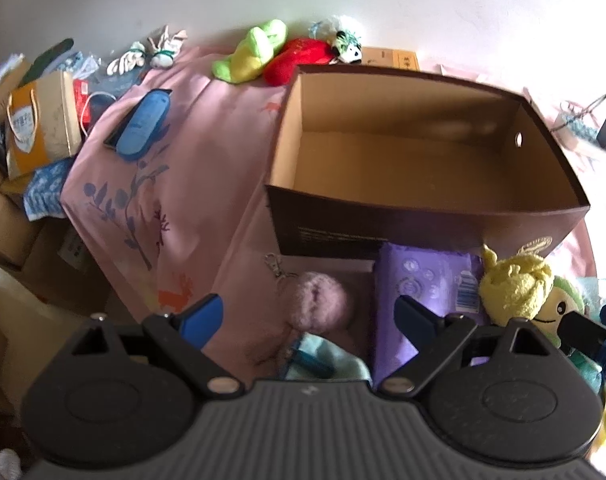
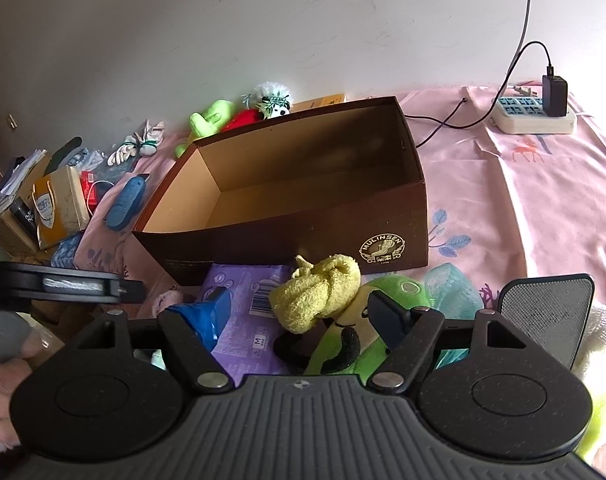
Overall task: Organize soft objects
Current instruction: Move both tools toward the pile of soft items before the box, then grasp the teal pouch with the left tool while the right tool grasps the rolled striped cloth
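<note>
An open brown cardboard box (image 1: pixel 423 216) (image 2: pixel 287 248) stands empty on the pink bedsheet. In front of it lie a pink fluffy keychain ball (image 1: pixel 317 304), a purple packet (image 1: pixel 423 280) (image 2: pixel 247 304), a yellow knotted towel (image 1: pixel 515 288) (image 2: pixel 315 292) and a green plush with a face (image 1: pixel 563 308) (image 2: pixel 359 340). My left gripper (image 1: pixel 309 320) is open above the pink ball. My right gripper (image 2: pixel 299 314) is open around the yellow towel and green plush. Behind the box lie a green plush (image 1: pixel 251 50) (image 2: pixel 207 122), a red plush (image 1: pixel 299 60) and a panda toy (image 1: pixel 349 46) (image 2: pixel 275 104).
A blue case (image 1: pixel 143 124) (image 2: pixel 125 202) lies left of the box. Paper bags and boxes (image 1: pixel 39 128) crowd the left bedside. A power strip with charger (image 2: pixel 535 114) sits at the back right. A light blue cloth (image 1: pixel 323 360) lies near me, a grey mesh object (image 2: pixel 543 312) at right.
</note>
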Tool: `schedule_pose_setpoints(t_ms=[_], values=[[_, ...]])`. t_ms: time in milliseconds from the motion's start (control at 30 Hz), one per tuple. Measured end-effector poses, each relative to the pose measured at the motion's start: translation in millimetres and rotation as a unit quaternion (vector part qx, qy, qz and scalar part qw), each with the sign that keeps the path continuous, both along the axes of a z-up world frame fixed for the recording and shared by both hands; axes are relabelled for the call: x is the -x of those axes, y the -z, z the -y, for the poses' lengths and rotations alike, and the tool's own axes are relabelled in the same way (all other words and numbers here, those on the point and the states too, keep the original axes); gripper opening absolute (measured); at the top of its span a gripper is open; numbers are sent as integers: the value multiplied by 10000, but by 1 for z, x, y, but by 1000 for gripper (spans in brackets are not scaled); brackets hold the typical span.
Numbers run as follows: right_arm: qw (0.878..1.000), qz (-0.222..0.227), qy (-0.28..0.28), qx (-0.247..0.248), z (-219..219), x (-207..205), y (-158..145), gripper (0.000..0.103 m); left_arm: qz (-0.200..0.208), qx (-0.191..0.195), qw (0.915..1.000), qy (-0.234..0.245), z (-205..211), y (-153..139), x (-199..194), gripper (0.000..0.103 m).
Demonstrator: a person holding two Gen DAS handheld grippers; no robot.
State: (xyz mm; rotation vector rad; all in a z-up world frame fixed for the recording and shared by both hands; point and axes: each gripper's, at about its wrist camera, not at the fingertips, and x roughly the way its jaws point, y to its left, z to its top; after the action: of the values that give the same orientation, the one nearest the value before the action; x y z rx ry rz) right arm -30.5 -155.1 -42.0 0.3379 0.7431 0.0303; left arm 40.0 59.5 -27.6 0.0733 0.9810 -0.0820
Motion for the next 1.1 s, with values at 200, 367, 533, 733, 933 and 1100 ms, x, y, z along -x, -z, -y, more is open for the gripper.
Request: schedule_pose_setpoints(t_ms=[200, 367, 533, 733, 933, 1100], values=[[9996, -76, -1, -280, 2, 0, 6, 61, 88, 538, 9983, 214, -51, 2, 7, 93], [9992, -145, -133, -339, -7, -2, 10, 61, -233, 1047, 9895, 972, -63, 17, 21, 93], [9988, -215, -375, -241, -17, 1, 12, 61, -493, 1055, 9816, 1515, -54, 39, 41, 93], [9987, -361, -343, -127, -23, 1, 18, 61, -536, 479, 9822, 1736, -39, 59, 48, 93], [9985, -472, -291, -21, -23, 7, 21, 61, -298, 392, 9800, 1928, -43, 56, 50, 77], [9971, -721, -226, -71, -15, 16, 27, 61, -452, 386, 9760, 2094, -38, 65, 50, 77]])
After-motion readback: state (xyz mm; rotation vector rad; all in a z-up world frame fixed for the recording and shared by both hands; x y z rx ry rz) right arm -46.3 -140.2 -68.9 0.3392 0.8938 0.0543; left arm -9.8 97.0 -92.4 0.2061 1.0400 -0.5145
